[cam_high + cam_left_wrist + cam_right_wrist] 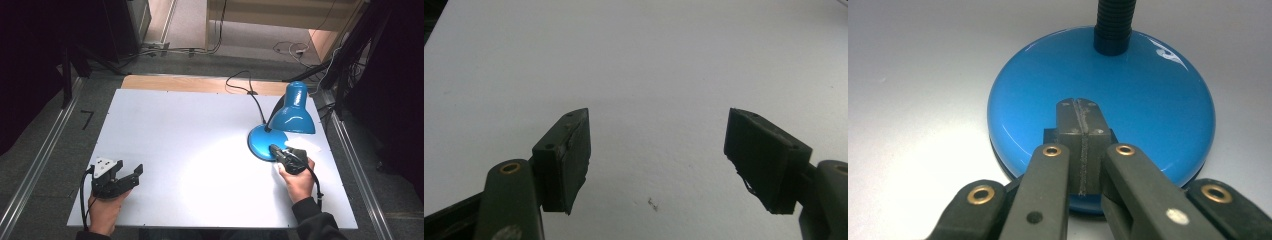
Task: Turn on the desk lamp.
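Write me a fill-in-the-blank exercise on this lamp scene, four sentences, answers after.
1. The lamp's round base is coloured ____.
2. The jaws of the left hand-held gripper stand ____, with bare white table between them.
3. The jaws of the right hand-held gripper are pressed ____, their tips over the near part of the base.
4. In the high view, the lamp's shade is on the ____ side of the table.

Missing words: blue; open; shut; right
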The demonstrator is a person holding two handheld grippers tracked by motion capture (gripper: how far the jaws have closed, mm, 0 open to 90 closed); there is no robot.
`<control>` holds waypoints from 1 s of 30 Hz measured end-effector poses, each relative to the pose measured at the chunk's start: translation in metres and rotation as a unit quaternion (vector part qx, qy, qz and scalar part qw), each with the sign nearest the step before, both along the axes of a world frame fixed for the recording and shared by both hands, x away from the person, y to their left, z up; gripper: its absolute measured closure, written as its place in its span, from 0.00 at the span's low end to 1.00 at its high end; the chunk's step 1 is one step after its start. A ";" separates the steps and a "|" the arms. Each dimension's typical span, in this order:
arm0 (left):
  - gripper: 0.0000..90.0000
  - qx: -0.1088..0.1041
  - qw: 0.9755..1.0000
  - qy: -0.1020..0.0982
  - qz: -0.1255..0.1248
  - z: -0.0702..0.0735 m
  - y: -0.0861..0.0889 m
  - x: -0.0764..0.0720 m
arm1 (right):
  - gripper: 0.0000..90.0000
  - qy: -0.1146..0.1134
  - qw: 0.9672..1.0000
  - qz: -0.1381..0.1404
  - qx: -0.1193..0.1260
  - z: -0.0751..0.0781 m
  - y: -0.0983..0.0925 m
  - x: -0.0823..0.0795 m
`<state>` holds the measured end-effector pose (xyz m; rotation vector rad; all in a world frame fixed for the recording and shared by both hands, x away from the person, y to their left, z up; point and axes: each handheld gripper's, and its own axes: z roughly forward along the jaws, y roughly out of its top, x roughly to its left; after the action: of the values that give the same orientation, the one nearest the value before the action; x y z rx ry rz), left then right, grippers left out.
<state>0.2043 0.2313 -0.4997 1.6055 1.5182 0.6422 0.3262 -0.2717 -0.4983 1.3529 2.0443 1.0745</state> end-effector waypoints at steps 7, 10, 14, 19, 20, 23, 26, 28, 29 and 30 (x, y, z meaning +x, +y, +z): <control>0.30 -0.001 1.000 -0.001 0.000 0.000 0.000 0.001 | 0.95 0.008 1.000 0.003 0.015 0.001 -0.003 0.002; 0.30 0.000 1.000 0.000 0.000 0.000 0.000 0.001 | 0.92 0.004 1.000 0.004 0.021 0.003 -0.003 0.002; 0.30 0.001 1.000 0.001 -0.001 0.000 0.000 0.001 | 0.77 -0.001 0.999 0.007 0.034 0.005 -0.005 0.001; 0.30 0.000 1.000 -0.001 -0.001 0.000 0.000 0.000 | 0.57 0.004 0.999 0.010 0.038 0.006 -0.004 0.002; 0.30 0.000 1.000 0.000 -0.001 0.000 0.000 0.001 | 0.53 0.004 0.999 0.008 0.036 0.006 -0.004 0.001; 0.30 0.000 1.000 0.000 -0.001 0.000 0.000 0.001 | 0.42 0.003 1.000 0.002 0.030 0.006 -0.003 0.002; 0.30 -0.001 1.000 -0.001 0.000 0.000 0.000 0.001 | 0.37 0.009 1.000 0.003 0.030 0.005 -0.004 0.003; 0.30 -0.001 1.000 -0.001 -0.001 0.000 0.000 0.001 | 0.35 0.011 0.999 0.002 0.033 0.005 -0.004 0.003; 0.30 -0.001 1.000 -0.001 -0.001 0.000 0.000 0.001 | 0.34 0.011 0.999 0.002 0.034 0.005 -0.004 0.003; 0.30 -0.001 1.000 -0.001 -0.002 0.000 0.000 0.001 | 0.33 0.011 0.999 0.002 0.033 0.005 -0.004 0.003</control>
<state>0.2048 0.2313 -0.4994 1.6053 1.5141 0.6408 0.3289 -0.2758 -0.4937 1.3978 2.0454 1.1423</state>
